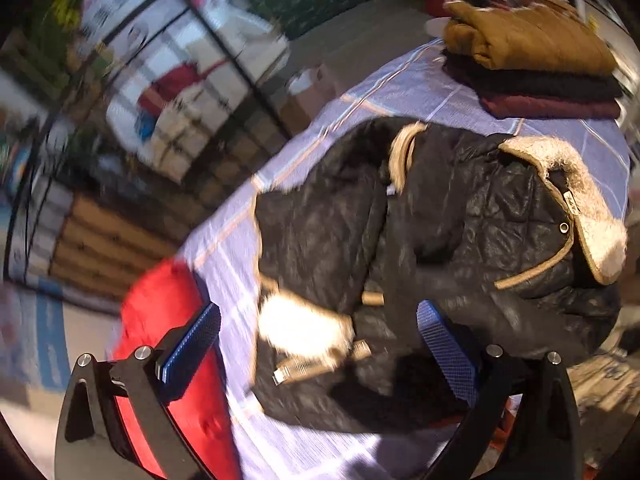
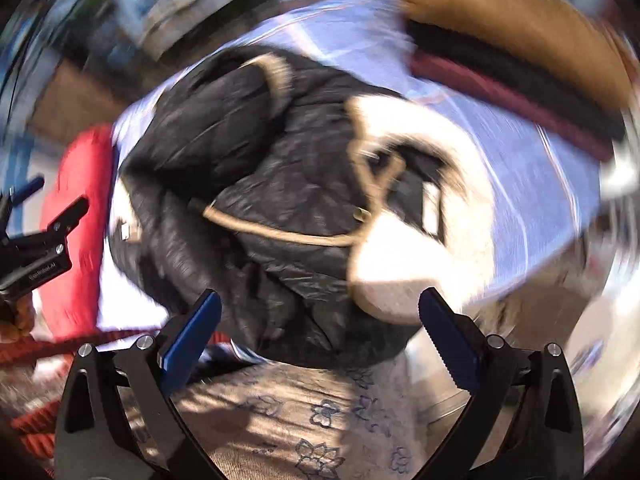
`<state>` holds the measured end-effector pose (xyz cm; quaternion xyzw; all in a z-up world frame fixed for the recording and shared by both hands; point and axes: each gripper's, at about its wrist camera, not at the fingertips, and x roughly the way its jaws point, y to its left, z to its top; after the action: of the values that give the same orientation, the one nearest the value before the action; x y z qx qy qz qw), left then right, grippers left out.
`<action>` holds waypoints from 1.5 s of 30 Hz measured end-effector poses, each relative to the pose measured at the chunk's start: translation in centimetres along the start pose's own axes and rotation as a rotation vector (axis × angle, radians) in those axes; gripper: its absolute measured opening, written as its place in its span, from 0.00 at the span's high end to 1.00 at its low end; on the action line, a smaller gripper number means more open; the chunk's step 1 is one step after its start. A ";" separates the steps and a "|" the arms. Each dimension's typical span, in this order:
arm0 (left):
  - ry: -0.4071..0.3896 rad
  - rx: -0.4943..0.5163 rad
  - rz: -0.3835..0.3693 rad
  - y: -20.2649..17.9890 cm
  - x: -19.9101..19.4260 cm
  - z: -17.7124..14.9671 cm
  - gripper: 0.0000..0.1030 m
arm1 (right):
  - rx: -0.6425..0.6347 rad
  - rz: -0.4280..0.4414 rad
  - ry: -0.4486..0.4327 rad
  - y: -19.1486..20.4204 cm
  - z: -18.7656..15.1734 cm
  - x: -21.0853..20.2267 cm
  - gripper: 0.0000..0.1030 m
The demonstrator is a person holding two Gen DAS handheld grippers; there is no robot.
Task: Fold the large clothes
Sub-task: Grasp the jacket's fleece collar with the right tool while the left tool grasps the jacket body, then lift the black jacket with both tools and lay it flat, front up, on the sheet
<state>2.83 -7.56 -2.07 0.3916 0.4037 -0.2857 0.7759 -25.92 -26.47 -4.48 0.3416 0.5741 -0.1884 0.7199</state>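
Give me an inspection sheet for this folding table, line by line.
Surface: table under a lilac checked cloth.
Job's things: black jacket with pale fleece collar lies crumpled, unfolded, mid-table.
Clutter: folded stack of tan, black and maroon jackets at the far corner; red garment at the near left edge.
Grippers: left gripper open, empty, above the jacket; right gripper open, empty.
Cables: nothing seen.
Surroundings: blurred; cardboard box on the floor beyond the table.

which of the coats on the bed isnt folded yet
The black jacket with the cream fleece collar, lying rumpled near both open grippers. The tan, black and maroon ones sit folded in the stack at the far end.
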 end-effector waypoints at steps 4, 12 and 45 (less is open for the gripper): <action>-0.164 0.174 -0.084 -0.7 0.5 5.4 0.06 | 0.308 0.064 -0.004 -6.2 -1.8 0.4 0.05; -0.198 0.569 -0.135 -8.6 9.3 16.8 0.06 | 0.791 0.320 0.169 -11.2 -7.1 9.2 0.05; -0.295 -0.226 -0.333 14.8 -4.4 10.2 0.89 | -0.156 0.206 -0.285 4.4 13.7 -8.7 0.88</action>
<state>15.92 -7.65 11.04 0.1846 0.3744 -0.4165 0.8077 -15.84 -34.19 6.54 0.3117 0.4413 -0.1150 0.8336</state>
